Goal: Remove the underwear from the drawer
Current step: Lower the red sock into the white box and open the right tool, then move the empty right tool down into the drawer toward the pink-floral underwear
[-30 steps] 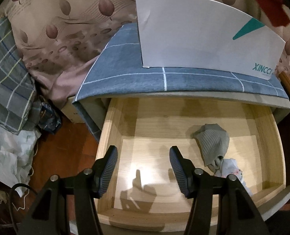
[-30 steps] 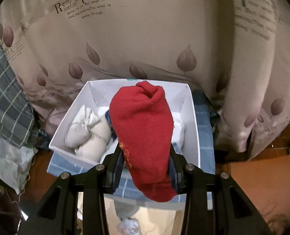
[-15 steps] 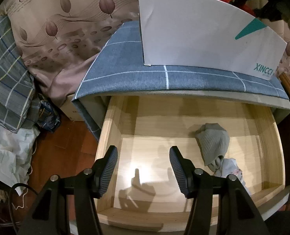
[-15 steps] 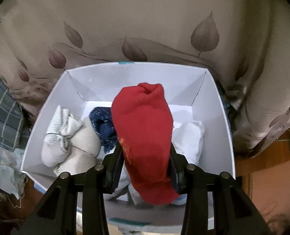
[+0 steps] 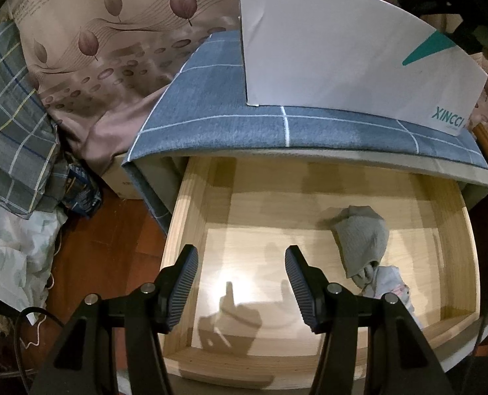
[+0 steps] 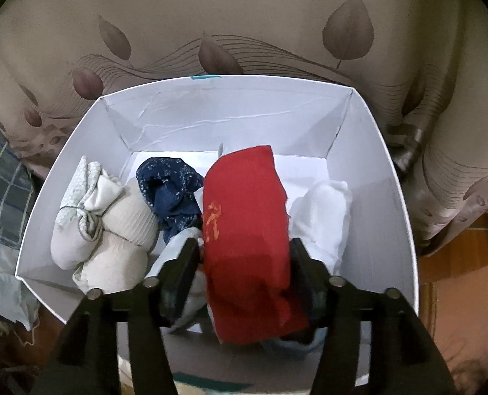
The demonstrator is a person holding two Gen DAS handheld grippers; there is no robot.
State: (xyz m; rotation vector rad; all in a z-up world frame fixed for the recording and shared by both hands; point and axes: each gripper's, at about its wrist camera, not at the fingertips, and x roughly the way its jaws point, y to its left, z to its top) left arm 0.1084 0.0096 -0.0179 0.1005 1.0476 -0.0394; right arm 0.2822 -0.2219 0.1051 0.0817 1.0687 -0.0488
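Red underwear (image 6: 245, 217) in right claw (image 6: 244, 270)

Black tool (image 5: 240, 283) (ribbed pads, silver screws)

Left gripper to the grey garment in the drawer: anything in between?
Nothing visible. The left gripper hangs open over bare drawer floor, and the grey garment lies uncovered to its right, touching only a pale printed piece at its near end.
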